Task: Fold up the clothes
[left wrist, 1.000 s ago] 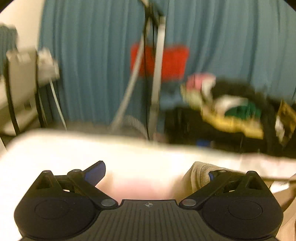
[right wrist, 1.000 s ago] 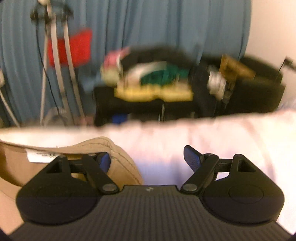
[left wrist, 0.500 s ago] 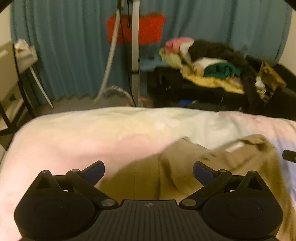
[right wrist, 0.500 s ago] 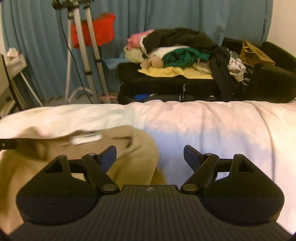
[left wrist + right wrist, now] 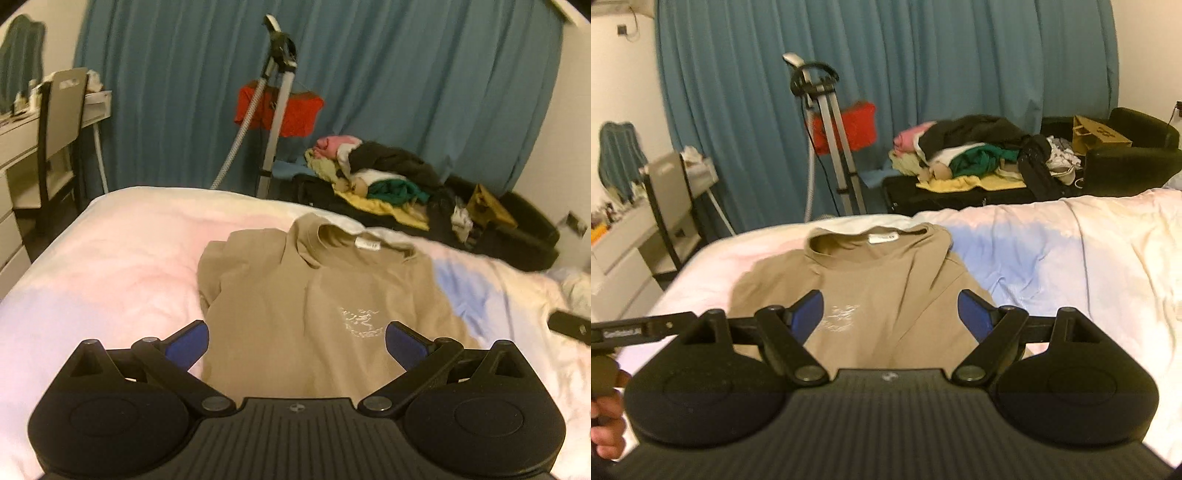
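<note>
A tan T-shirt (image 5: 303, 295) with a small white chest print lies front up on the white bed (image 5: 110, 266), collar toward the far edge and sleeves tucked in. It also shows in the right wrist view (image 5: 879, 291). My left gripper (image 5: 297, 341) is open and empty, held above the shirt's near part. My right gripper (image 5: 890, 314) is open and empty, also above the shirt's lower half. A black part of the right gripper (image 5: 569, 326) shows at the right edge of the left wrist view.
A garment steamer on a stand (image 5: 275, 110) and a red cloth (image 5: 280, 110) stand before the blue curtain. A pile of clothes (image 5: 979, 155) lies on a black case beyond the bed. A desk and chair (image 5: 55, 125) stand at left.
Both grippers have pulled back and risen away from the shirt. The shirt, bunched near the fingers earlier, now lies spread flat on the bed.
</note>
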`<action>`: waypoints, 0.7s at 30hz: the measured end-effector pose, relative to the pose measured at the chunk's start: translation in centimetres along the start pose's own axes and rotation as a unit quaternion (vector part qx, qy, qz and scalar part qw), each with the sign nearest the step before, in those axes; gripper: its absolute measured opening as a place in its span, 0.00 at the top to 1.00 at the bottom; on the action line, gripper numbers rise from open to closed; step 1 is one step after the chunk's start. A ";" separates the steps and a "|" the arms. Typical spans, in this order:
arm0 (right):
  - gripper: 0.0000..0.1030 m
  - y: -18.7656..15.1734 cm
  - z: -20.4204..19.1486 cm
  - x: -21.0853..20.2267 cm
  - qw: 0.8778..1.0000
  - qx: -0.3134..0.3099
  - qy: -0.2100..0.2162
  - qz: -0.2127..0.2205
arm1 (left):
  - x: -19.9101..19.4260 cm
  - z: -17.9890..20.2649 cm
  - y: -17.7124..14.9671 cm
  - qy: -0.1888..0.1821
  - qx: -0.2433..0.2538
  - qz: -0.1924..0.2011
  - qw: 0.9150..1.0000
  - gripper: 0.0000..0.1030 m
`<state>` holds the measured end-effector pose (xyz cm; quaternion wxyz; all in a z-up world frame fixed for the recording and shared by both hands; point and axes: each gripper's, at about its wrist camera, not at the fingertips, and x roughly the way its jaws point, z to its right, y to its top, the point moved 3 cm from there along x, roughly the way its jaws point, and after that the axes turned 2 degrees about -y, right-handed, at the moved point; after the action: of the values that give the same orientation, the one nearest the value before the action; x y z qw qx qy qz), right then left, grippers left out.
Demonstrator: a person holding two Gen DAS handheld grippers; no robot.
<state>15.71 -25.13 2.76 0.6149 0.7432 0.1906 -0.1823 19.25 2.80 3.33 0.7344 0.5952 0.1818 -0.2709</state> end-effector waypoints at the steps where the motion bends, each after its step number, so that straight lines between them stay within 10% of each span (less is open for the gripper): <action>1: 0.21 -0.2 -0.1 -1.3 1.000 0.004 0.002 0.007 | -1.2 -0.2 0.0 0.001 -0.009 0.004 1.000 0.00; 8: 0.21 -3.4 1.3 -5.6 0.995 0.082 0.046 0.037 | -4.8 -3.7 1.5 -0.021 -0.169 0.009 0.985 0.02; 21: 0.21 -8.9 5.7 1.1 0.987 0.151 0.056 -0.024 | 5.6 -15.0 -2.1 -0.020 -0.397 0.002 0.918 0.21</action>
<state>11.94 -29.17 -6.36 0.4794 0.8320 0.2121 -0.1819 23.17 16.04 -4.99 0.9143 0.2498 0.2584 -0.1867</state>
